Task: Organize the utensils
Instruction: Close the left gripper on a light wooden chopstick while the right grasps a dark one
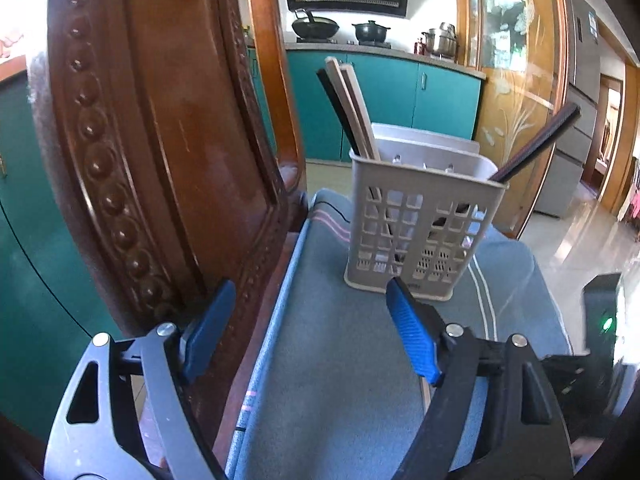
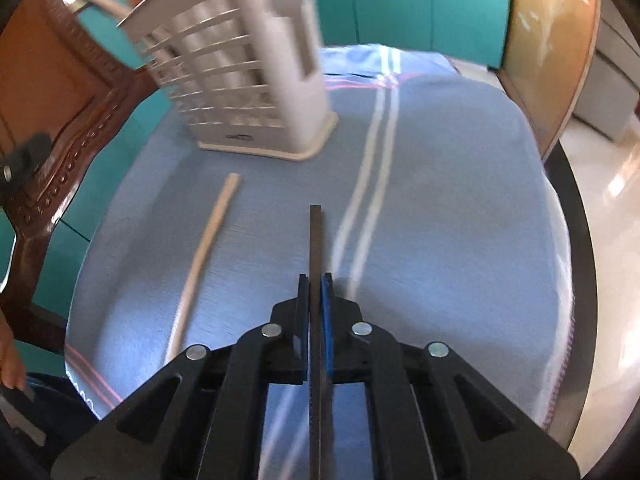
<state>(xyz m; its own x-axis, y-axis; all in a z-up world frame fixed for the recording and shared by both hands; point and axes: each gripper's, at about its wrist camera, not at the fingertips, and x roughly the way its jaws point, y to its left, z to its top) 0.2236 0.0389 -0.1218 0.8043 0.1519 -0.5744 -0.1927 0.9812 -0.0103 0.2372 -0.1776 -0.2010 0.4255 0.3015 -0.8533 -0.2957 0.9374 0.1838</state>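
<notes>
A grey slotted utensil holder [image 1: 420, 220] stands on the blue cloth, holding two wooden chopsticks [image 1: 352, 108] and black chopsticks [image 1: 536, 144]. My left gripper [image 1: 308, 320] is open and empty, just in front of the holder. In the right wrist view the holder [image 2: 248, 76] is at the upper left. My right gripper [image 2: 316, 292] is shut on a black chopstick [image 2: 315, 248] that points forward, above the cloth. A wooden chopstick [image 2: 204, 248] lies on the cloth to its left.
A carved wooden chair back [image 1: 160, 140] rises close on the left of the left gripper. The blue towel [image 2: 440, 200] covers a round table whose dark edge [image 2: 580, 240] curves at the right. A kitchen counter with pots [image 1: 372, 32] lies beyond.
</notes>
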